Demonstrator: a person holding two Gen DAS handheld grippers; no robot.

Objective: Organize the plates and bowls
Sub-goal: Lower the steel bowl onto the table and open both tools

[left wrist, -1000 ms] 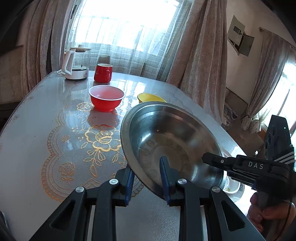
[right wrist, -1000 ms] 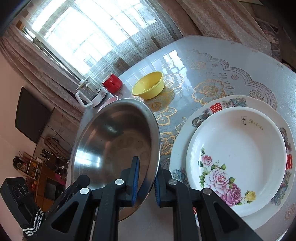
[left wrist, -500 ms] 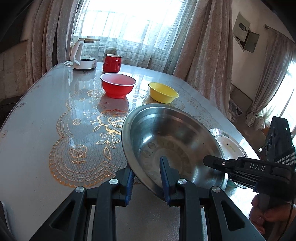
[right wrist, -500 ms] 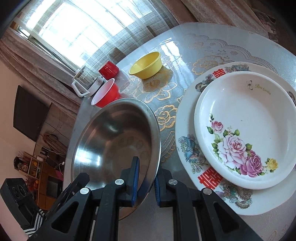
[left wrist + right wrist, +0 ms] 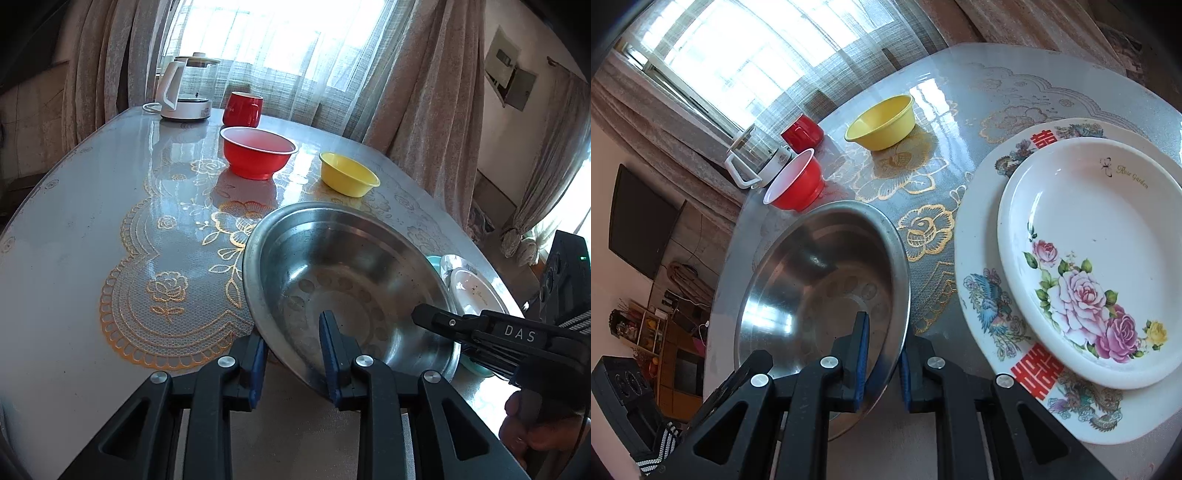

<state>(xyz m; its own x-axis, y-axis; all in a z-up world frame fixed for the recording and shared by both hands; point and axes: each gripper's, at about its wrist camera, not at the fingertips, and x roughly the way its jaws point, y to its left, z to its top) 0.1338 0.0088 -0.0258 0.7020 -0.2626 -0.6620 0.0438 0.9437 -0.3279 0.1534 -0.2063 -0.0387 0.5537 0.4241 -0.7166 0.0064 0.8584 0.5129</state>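
Observation:
A wide steel bowl (image 5: 332, 266) hangs tilted just above the table, held from two sides. My left gripper (image 5: 291, 358) is shut on its near rim, one blue pad inside and one outside. My right gripper (image 5: 883, 362) is shut on the opposite rim; the left wrist view shows it as the right gripper (image 5: 428, 319) reaching in from the right. Right of the steel bowl (image 5: 812, 280) lies a large white plate (image 5: 982, 295) with red characters. A smaller rose-patterned plate (image 5: 1089, 258) is stacked on it. A red bowl (image 5: 258, 155) and a yellow bowl (image 5: 349, 179) stand farther back.
A red mug (image 5: 242, 109) and a white kettle (image 5: 184, 88) stand at the table's far end by the curtained window. The stacked plates (image 5: 472, 291) sit near the table's right edge (image 5: 495, 280). A person's hand (image 5: 532, 432) holds the right gripper.
Both grippers have sunk toward the tabletop with the steel bowl still held between them. The stacked plates now look closer in the right wrist view. Neither grip has changed.

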